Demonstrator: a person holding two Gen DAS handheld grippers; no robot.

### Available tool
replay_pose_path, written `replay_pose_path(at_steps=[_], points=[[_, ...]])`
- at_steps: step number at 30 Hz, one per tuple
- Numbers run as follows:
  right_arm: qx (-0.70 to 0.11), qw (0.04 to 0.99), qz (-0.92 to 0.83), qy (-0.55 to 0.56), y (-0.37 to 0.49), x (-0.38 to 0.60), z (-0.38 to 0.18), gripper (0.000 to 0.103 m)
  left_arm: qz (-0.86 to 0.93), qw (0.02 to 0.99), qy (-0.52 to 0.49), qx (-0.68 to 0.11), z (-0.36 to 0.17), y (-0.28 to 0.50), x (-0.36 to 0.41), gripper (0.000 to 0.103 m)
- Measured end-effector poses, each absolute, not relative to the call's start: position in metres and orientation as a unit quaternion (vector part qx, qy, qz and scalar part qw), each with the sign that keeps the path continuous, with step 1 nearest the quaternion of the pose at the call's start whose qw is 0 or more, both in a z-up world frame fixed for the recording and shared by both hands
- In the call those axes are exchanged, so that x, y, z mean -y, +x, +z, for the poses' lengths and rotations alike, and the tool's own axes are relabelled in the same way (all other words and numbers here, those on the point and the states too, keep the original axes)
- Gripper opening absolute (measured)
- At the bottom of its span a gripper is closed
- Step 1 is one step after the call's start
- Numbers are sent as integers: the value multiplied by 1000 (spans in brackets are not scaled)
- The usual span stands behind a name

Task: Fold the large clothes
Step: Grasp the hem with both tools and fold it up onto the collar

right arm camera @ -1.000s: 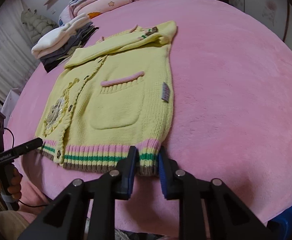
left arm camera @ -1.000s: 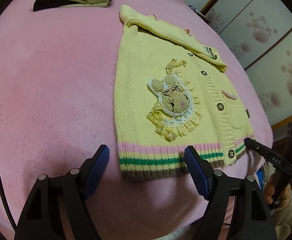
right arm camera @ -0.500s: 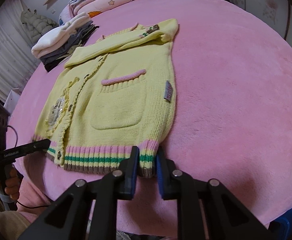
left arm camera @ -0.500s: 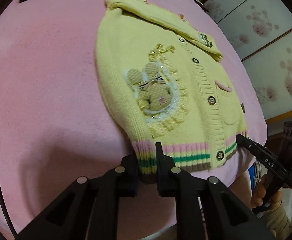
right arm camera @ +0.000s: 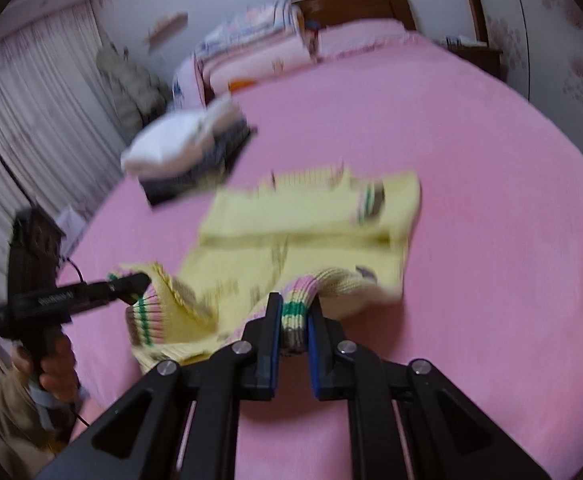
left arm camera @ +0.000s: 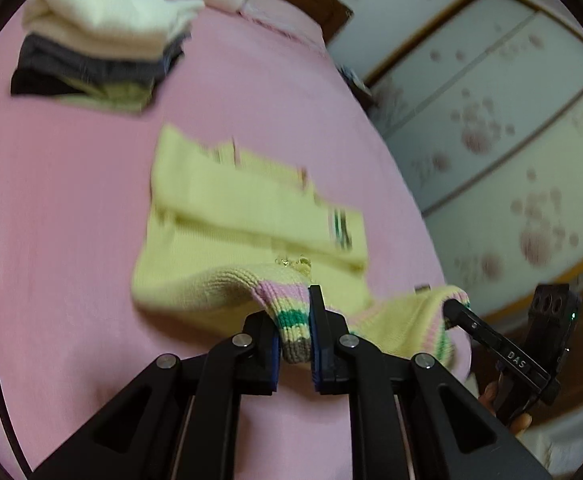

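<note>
My left wrist camera is showing the floral wardrobe doors (left arm camera: 503,128) and my right tongs (left arm camera: 457,312) gripping the far hem corner, while my right wrist camera is showing the curtains (right arm camera: 23,120), the headboard (right arm camera: 355,4), the pile of quilts (right arm camera: 259,48) and my left tongs (right arm camera: 139,282) biting the other hem corner with my left hand (right arm camera: 51,372) on the handle. I am clamping my left tongs (left arm camera: 294,336) on the striped ribbed hem of the yellow knit cardigan (left arm camera: 243,216), and my right tongs (right arm camera: 293,324) are pinching the hem at the opposite corner in the same way. The cardigan (right arm camera: 311,220) is lying on the pink bed (left arm camera: 71,200), its upper part flat with a sleeve folded across it, its lower edge raised off the blanket and curling toward the collar. The hem is showing pink, green and brown bands; both views are blurring, so buttons and trim are hard to make out. A stack of folded clothes (left arm camera: 99,40), cream on top and grey and black beneath, is sitting well apart from the cardigan near the head of the bed (right arm camera: 491,160), also appearing in the right view (right arm camera: 187,152). The lifted hem is hiding the front of the cardigan from me.
</note>
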State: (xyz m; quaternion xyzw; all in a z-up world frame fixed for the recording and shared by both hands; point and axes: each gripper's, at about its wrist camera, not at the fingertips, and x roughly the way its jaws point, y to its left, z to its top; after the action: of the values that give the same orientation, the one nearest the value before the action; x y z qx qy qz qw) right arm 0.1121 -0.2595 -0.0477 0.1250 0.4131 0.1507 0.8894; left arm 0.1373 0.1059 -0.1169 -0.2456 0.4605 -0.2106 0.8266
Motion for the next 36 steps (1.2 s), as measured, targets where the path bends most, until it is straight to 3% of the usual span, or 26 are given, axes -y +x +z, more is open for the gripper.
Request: replay_pose_path(at_steps=[6,13,16,18,21,24,32,36], points=[[-407,887,130,174,206,276,-52,11,-162,827,-289,-455,-129,222,-122,9],[-488,840,96,219,283,288,-129,15,-116,810,-274,-505,-191,281,-112,12],[-514,811,92,264,290,301,-155,24,-131,793,-301,-513,-201,287,-117,27],[-510,808,95,279,284,308,-157,34,-152,786,-333,-497,-197,286,-126,51],[-496,813,99,289,276,319,-152,39,-151,802,-339,-468,-184,277,-137,66],[-472,828,103,284,273,325,-143,44,-148,813,-330,-457,-174,276,-143,66],[-467,867,83,152,289,296,-137,44,-120,830,-246,-486,-186,283,-143,64],[-488,863,72,107,305,286,-150,44,-125,829,-214,-501,-197,290,-135,48]])
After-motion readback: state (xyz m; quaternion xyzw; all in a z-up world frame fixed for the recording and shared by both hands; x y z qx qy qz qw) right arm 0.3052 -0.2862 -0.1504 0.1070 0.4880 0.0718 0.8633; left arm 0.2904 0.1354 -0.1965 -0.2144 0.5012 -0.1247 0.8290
